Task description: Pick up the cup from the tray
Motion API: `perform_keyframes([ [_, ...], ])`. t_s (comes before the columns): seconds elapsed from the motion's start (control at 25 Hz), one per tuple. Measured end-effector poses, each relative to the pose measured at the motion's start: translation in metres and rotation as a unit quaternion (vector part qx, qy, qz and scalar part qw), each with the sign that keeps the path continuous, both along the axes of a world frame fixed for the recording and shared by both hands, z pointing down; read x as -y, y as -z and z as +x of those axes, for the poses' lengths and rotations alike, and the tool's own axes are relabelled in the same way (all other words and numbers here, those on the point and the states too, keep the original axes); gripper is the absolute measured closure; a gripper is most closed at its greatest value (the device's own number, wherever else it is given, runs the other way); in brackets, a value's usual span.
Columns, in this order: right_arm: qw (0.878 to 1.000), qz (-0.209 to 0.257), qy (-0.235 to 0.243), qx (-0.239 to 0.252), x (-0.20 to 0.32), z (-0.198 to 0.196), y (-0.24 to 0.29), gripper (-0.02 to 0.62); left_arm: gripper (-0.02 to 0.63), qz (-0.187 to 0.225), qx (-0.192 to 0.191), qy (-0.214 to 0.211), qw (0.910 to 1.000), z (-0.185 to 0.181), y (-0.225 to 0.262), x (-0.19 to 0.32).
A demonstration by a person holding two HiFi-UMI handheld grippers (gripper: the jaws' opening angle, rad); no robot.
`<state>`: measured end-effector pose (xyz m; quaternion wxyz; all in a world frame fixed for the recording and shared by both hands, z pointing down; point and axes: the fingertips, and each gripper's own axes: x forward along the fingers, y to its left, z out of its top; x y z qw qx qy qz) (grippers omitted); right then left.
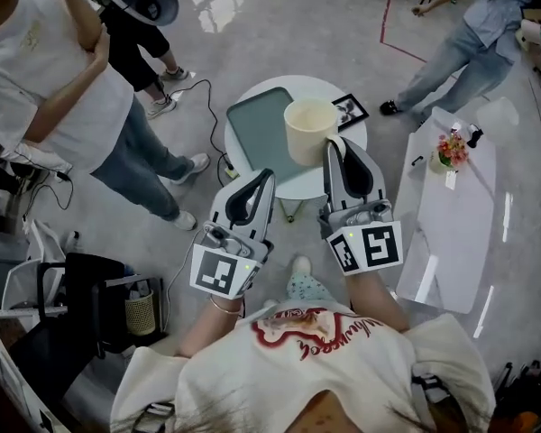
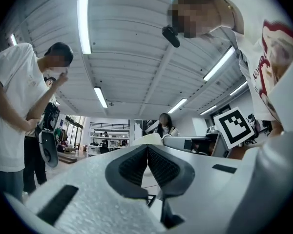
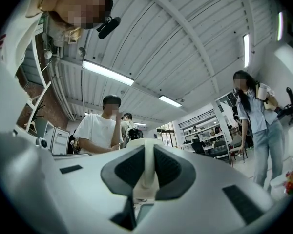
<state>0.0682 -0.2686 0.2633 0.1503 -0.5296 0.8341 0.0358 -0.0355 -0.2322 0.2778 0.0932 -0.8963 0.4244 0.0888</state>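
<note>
A cream cup [image 1: 308, 129] hangs over the right edge of the grey-green tray [image 1: 255, 132], which lies on a round white table [image 1: 293, 184]. My right gripper [image 1: 335, 142] is shut on the cup's near wall at the rim. In the right gripper view, that cream wall [image 3: 147, 165] is pinched between the dark pads [image 3: 168, 167]. My left gripper [image 1: 269, 177] is held lower and nearer, at the table's front edge, shut with nothing in it. In the left gripper view, its pads [image 2: 163, 165] meet at the tips, and the cup [image 2: 149, 139] shows just beyond them.
A framed picture [image 1: 350, 109] lies at the round table's right edge. To the right is a long white table [image 1: 460, 224] with a small flower pot [image 1: 451, 150]. One person [image 1: 63, 88] stands at the left and another [image 1: 473, 34] at the top right. Cables [image 1: 198, 93] cross the floor.
</note>
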Motion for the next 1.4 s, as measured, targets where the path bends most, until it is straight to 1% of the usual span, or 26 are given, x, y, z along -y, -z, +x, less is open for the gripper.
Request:
perform_keyframes([
  [0.16, 1.000, 0.005, -0.011, 0.001, -0.046, -0.004, -0.003, 0.541, 0.592, 0.009, -0.003, -0.004, 0.9999, -0.010, -0.003, -0.046],
  [0.32, 1.000, 0.000, -0.023, 0.003, -0.105, -0.010, -0.006, 0.541, 0.592, -0.007, -0.011, -0.012, 0.9999, -0.019, -0.006, -0.109],
  [0.48, 0.999, -0.007, -0.031, 0.009, -0.170, -0.022, -0.008, 0.541, 0.592, -0.007, -0.007, -0.017, 0.9998, -0.035, -0.006, -0.174],
  [0.68, 0.999, -0.012, -0.029, 0.024, -0.225, -0.031, -0.005, 0.541, 0.592, -0.020, -0.010, -0.028, 0.9993, -0.042, -0.007, -0.228],
  [0.84, 0.999, -0.001, -0.031, 0.022, -0.250, -0.027, 0.006, 0.541, 0.592, -0.011, -0.014, -0.031, 0.9994, -0.038, 0.001, -0.249],
  [0.92, 0.999, 0.001, -0.029, 0.020, -0.262, -0.025, 0.010, 0.541, 0.592, -0.013, -0.015, -0.033, 0.9993, -0.034, 0.004, -0.259],
  [1.0, 0.999, 0.005, -0.026, 0.021, -0.269, -0.022, 0.018, 0.541, 0.592, -0.013, -0.009, -0.037, 0.9992, -0.030, 0.008, -0.265],
  [1.08, 0.999, 0.014, -0.021, 0.019, -0.272, -0.020, 0.026, 0.541, 0.592, -0.003, -0.010, -0.041, 0.9991, -0.024, 0.015, -0.268],
  [1.24, 1.000, 0.011, -0.017, 0.010, -0.281, -0.017, 0.021, 0.541, 0.592, -0.007, -0.023, -0.033, 0.9992, -0.019, 0.013, -0.275],
  [1.4, 1.000, 0.006, -0.017, 0.007, -0.284, -0.015, 0.015, 0.541, 0.592, -0.011, -0.021, -0.029, 0.9993, -0.017, 0.011, -0.278],
])
